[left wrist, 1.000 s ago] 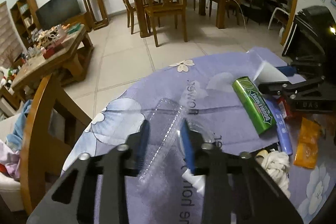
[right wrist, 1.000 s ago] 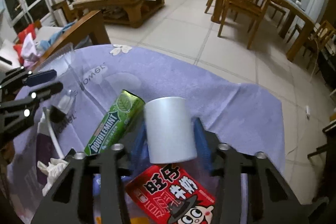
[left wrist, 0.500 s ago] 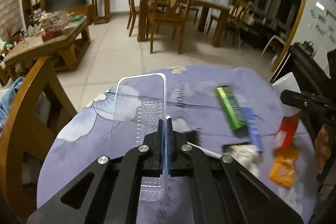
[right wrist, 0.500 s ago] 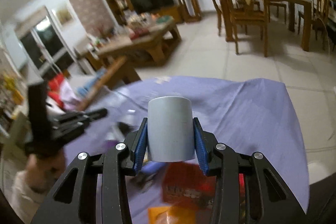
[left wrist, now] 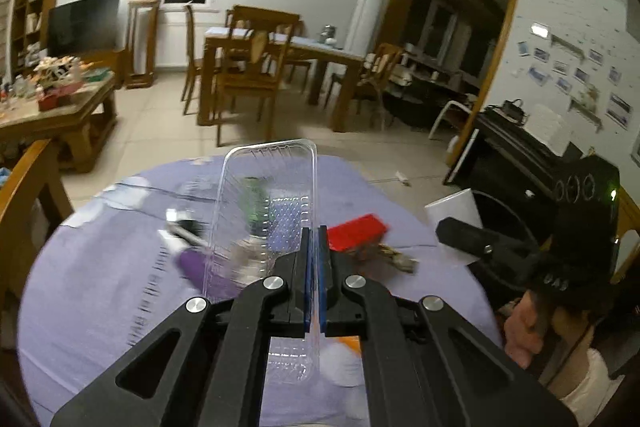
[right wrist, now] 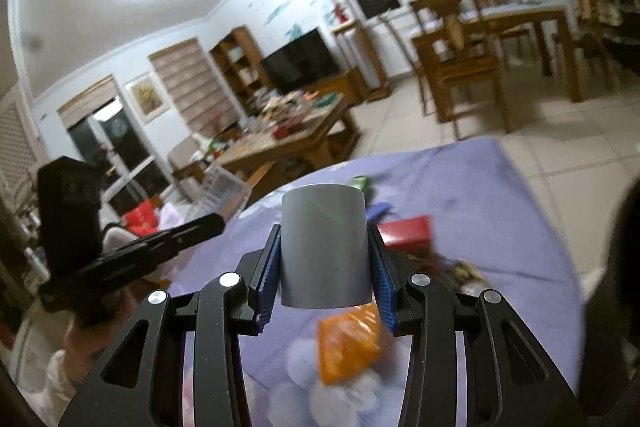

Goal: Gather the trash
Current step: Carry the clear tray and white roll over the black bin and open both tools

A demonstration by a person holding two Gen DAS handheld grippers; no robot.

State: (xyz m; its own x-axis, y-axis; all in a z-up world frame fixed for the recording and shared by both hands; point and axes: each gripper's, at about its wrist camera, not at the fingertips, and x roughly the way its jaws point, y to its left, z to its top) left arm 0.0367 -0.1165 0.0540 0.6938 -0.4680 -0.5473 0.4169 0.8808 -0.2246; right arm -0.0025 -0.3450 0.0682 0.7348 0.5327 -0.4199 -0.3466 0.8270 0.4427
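My left gripper [left wrist: 314,239] is shut on the side wall of a clear plastic tray [left wrist: 272,203], which stands up above the purple-clothed round table [left wrist: 100,267]. My right gripper [right wrist: 324,247] is shut on a white paper cup [right wrist: 324,251], held off the table; the cup [left wrist: 456,213] and the right gripper also show at the right of the left wrist view. On the cloth lie a red packet [left wrist: 358,229], an orange wrapper [right wrist: 346,341], a green gum pack [right wrist: 360,183] and a purple tube [left wrist: 204,273]. The left gripper with the tray [right wrist: 224,187] appears at the left of the right wrist view.
A wooden chair back [left wrist: 24,179] stands at the table's left edge. Behind are a cluttered coffee table [left wrist: 52,107], a dining table with chairs [left wrist: 256,67] and a dark piano [left wrist: 520,155] on the right. A person's hand [left wrist: 524,331] holds the right gripper.
The left gripper closed on the clear tray and lifted it upright off the cloth. The right gripper raised the cup off the table and swung round; both views now look higher into the room.
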